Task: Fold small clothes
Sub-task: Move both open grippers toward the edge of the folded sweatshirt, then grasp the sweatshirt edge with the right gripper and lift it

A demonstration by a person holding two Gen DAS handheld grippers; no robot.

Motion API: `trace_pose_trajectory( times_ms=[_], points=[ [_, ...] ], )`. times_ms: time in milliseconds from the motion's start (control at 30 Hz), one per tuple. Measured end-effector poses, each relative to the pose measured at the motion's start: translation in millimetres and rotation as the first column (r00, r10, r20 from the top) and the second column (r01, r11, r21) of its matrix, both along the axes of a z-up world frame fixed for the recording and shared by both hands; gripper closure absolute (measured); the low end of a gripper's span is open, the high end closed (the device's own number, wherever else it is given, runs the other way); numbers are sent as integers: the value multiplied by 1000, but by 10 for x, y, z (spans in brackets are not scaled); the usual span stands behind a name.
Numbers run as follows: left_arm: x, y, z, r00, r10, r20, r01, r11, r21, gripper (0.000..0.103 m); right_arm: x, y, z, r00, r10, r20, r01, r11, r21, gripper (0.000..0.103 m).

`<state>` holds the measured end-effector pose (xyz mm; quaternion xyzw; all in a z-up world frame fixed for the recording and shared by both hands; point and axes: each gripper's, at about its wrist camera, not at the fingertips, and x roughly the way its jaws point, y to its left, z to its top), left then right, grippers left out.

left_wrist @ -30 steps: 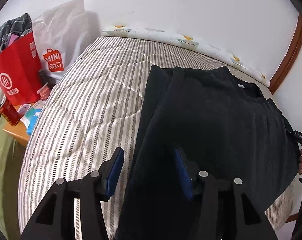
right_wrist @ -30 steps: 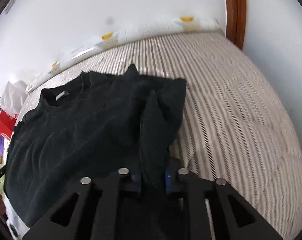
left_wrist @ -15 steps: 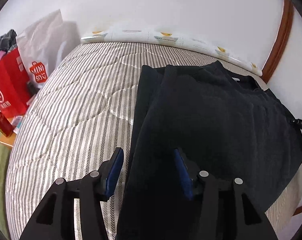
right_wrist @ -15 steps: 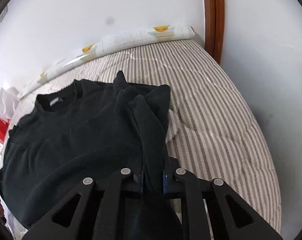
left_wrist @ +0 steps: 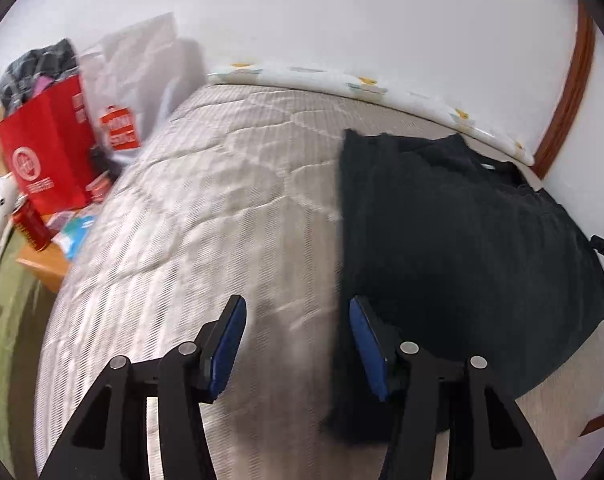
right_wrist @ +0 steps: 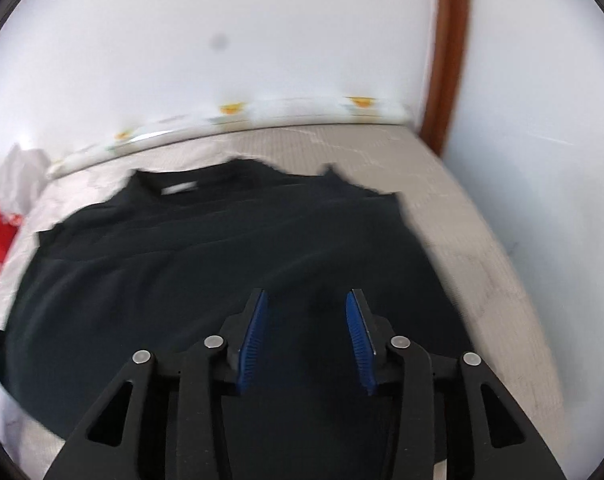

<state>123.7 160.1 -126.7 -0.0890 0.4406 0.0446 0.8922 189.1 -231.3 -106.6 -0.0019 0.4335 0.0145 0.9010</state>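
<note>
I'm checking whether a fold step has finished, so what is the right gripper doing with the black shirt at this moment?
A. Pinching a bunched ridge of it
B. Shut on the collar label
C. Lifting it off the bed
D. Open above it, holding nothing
D: the right gripper has its blue pads spread apart, with the black shirt lying flat on the bed under them.

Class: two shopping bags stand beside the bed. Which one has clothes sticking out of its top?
The red paper shopping bag: dark clothes bulge from its top. The white plastic bag behind shows none.
</note>
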Motion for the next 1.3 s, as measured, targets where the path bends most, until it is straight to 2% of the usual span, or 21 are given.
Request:
trace_pose_trajectory(
  times_ms=[133, 300, 400, 467, 533, 600, 700, 800, 933, 1033, 1300],
  points=[
    [-170, 308, -68, 997, 66, -25, -66, 998, 25, 51, -213, 655, -67, 997, 81, 8, -81, 997, 1, 52],
    [-258, 667, -110, 991, 133, -26, -132, 990, 45, 51, -416, 1560, -336, 979, 205, -19, -205, 979, 7, 51],
    [-239, 772, -123, 991, 132, -26, -131, 990, 44, 51, -579, 1993, -497, 971, 235, -42, -237, 971, -36, 51],
    [-204, 800, -140, 991, 127, -31, -126, 991, 50, 50, -765, 2180, -486, 976, 215, -14, -216, 970, -110, 51],
    [-178, 799, -160, 992, 122, -32, -120, 991, 67, 48, -901, 2230, -414, 974, 227, 2, -224, 964, -142, 51],
    [-169, 772, -176, 994, 108, -27, -106, 991, 88, 46, -1048, 2252, -311, 970, 244, 3, -243, 965, -95, 51],
    [-169, 740, -178, 995, 96, -28, -93, 991, 101, 42, -1297, 2432, -240, 941, 339, -5, -339, 940, -46, 50],
    [-162, 729, -184, 995, 92, -32, -89, 991, 100, 39, -1515, 2695, -260, 907, 422, 10, -420, 904, -80, 43],
    [-158, 706, -195, 996, 86, -39, -81, 991, 105, 34, -1720, 2973, -417, 868, 496, -15, -493, 860, -129, 43],
    [-155, 701, -197, 995, 86, -41, -81, 991, 106, 31, -1838, 3139, -500, 846, 532, -17, -524, 827, -205, 42],
    [-152, 706, -200, 995, 84, -44, -79, 992, 100, 26, -1723, 3374, -590, 838, 546, 0, -526, 806, -273, 41]
  ],
)
